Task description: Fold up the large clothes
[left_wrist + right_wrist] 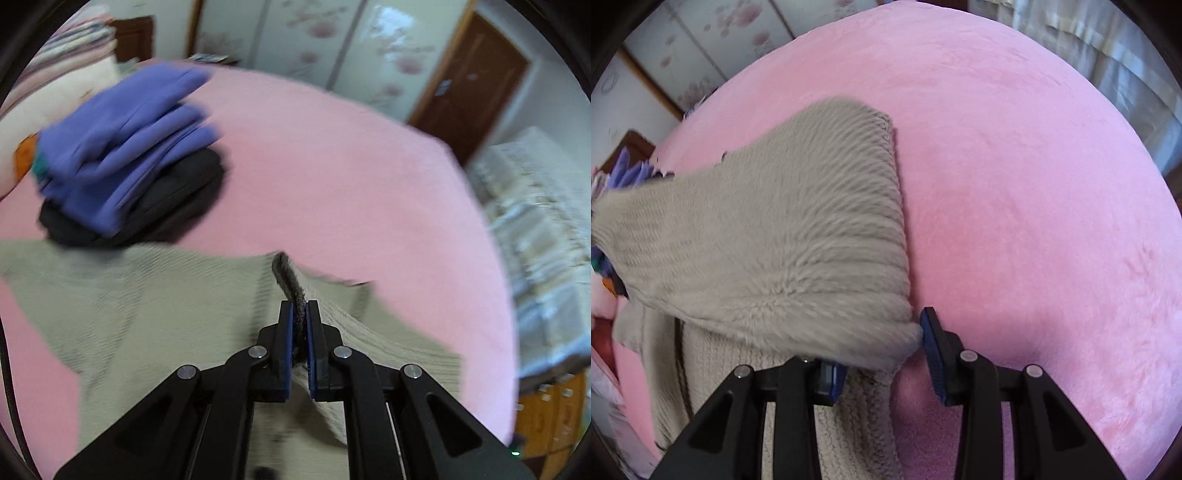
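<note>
Folded purple clothes [125,147] sit far left; my left gripper [300,332] pinches the beige sweater's [147,314] edge over the pink bed [332,166], my right gripper [882,354] spread wide, sweater draped across one finger

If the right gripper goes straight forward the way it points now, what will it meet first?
Probably the beige ribbed knit sweater: its fluffy fold already lies across the open right gripper, covering the left finger. Beyond that, only the pink plush bed cover shows ahead, though depth is unclear.
</note>
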